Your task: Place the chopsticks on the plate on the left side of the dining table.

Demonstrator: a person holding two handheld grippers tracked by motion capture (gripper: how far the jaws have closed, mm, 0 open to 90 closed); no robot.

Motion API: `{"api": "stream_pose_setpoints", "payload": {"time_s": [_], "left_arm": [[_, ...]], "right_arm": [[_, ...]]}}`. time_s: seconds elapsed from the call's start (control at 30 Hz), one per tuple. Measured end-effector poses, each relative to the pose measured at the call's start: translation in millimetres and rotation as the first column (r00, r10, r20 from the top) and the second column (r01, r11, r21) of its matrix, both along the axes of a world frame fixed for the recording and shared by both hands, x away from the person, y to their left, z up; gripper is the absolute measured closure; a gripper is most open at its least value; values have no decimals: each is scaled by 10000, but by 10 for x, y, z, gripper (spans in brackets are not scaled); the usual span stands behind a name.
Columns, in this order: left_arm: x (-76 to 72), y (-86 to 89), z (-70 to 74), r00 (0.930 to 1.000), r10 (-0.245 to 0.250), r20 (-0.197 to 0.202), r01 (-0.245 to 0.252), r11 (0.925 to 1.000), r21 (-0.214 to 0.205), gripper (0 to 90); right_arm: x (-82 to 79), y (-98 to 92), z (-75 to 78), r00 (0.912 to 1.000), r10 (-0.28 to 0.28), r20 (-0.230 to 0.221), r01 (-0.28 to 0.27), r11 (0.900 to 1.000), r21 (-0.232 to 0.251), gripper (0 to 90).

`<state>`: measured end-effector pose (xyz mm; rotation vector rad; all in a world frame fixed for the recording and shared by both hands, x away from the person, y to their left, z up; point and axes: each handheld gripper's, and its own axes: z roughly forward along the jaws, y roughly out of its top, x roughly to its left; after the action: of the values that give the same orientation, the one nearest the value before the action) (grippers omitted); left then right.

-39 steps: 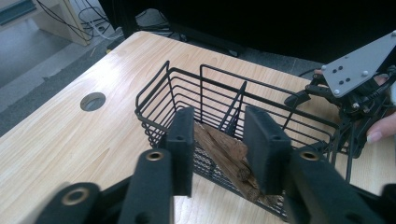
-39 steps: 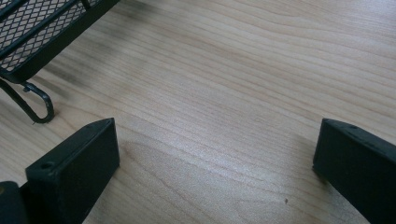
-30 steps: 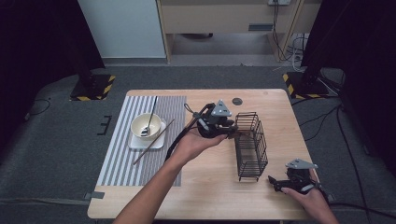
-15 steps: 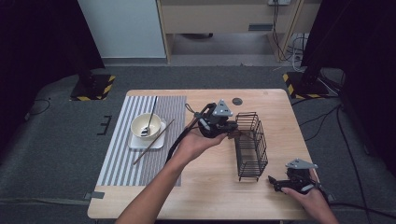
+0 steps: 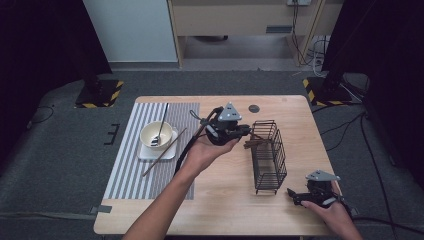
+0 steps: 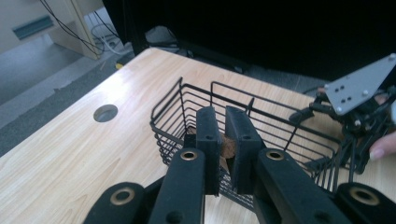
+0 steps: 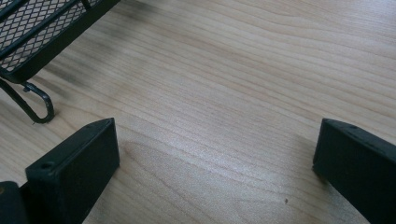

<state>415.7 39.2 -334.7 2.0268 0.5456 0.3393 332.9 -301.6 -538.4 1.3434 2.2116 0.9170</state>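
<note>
From the high view, the left gripper (image 5: pixel 243 134) hangs at the near-left edge of a black wire basket (image 5: pixel 270 170) on the pale wooden desk (image 5: pixel 225 200), and a thin brown chopstick (image 5: pixel 254 143) juts from it across the basket's rim. The left gripper view adds what that angle hides: the two black jaws are pressed together on the chopstick (image 6: pixel 227 148), a dark reddish-brown wooden stick of which a short piece shows between the pads, right over the basket's open top (image 6: pixel 187 100).

To the left on a striped mat (image 5: pixel 127 165) sits a cream bowl (image 5: pixel 156 135) on a white plate, a utensil resting in it, with a second chopstick (image 5: pixel 165 152) lying slantwise beside it.

The right gripper (image 5: pixel 300 196) rests low on the desk near the basket's front corner. Its own view shows its jaws spread wide over bare wood, with a curled basket foot (image 7: pixel 35 105) at the upper left.
</note>
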Motion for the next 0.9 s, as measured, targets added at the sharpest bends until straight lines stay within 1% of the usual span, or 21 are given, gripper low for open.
{"api": "stream_pose_setpoints", "payload": {"time_s": [0.03, 0.07, 0.1, 0.13, 0.2, 0.23, 0.3, 0.37, 0.47, 0.5, 0.6, 0.63, 0.67, 0.7, 0.73, 0.77, 0.83, 0.9], "left_arm": [[0, 0, 0, 10000, 0, 0, 0, 10000, 0, 839], [-6, 62, 4, 9999, 165, 49, -163, 9996, -246, 839], [-19, 87, 5, 9991, 320, 260, -317, 9994, -135, 839], [-31, 122, 2, 9988, 392, 309, -385, 9990, -228, 839], [-50, 175, -9, 9982, 509, 318, -491, 9972, -562, 839], [-63, 201, -14, 9977, 568, 369, -544, 9965, -641, 839], [-86, 251, -29, 9968, 688, 397, -646, 9930, -984, 840], [-106, 292, -42, 9956, 814, 473, -753, 9901, -1188, 839], [-127, 345, -63, 9935, 1011, 514, -920, 9834, -1564, 840], [-131, 368, -74, 9930, 1074, 496, -970, 9793, -1778, 839], [-142, 415, -98, 9923, 1166, 414, -1046, 9692, -2230, 840], [-142, 415, -98, 9923, 1166, 414, -1046, 9692, -2230, 840], [-148, 445, -114, 9918, 1215, 384, -1084, 9630, -2468, 840], [-151, 460, -122, 9922, 1195, 358, -1062, 9595, -2608, 840], [-156, 473, -129, 9915, 1245, 389, -1095, 9567, -2699, 840], [-159, 491, -133, 9912, 1257, 414, -1098, 9554, -2741, 840], [-164, 522, -145, 9923, 1197, 307, -1036, 9413, -3214, 840], [-169, 545, -153, 9928, 1168, 247, -1013, 9335, -3440, 840]], "right_arm": [[0, -1, 0, 10000, 7, 4, -7, 10000, -2, 2], [-1, 0, 0, 10000, -11, -8, 11, 10000, 6, 2], [-1, 0, 0, 10000, -6, -5, 6, 10000, 5, 2], [0, 0, 0, 10000, 1, 1, -1, 10000, -3, 2], [-1, 1, 0, 10000, -11, -8, 11, 10000, 5, 2], [-1, 0, 0, 10000, -6, -4, 6, 10000, 5, 2], [0, 0, 0, 10000, 4, 3, -4, 10000, -3, 2], [-1, 1, 0, 10000, -6, -2, 6, 10000, 2, 2], [-1, 1, 0, 10000, -13, -1, 13, 10000, -2, 2], [-1, 1, -1, 10000, -12, -2, 12, 10000, -2, 2], [-1, 1, -1, 10000, -16, 0, 16, 10000, -2, 2], [-1, 1, -1, 10000, -17, 0, 17, 10000, -2, 2], [-1, 1, 0, 10000, -24, -6, 24, 10000, 0, 2], [-1, 1, -1, 10000, -19, -3, 19, 10000, -2, 1], [-1, 1, -1, 10000, -18, -1, 18, 10000, -2, 2], [-1, 1, -1, 10000, -18, 0, 18, 10000, -3, 2], [-2, 2, 0, 10000, -30, -18, 30, 10000, 3, 2], [-1, 2, 0, 10000, -26, -14, 26, 10000, 3, 2]]}}
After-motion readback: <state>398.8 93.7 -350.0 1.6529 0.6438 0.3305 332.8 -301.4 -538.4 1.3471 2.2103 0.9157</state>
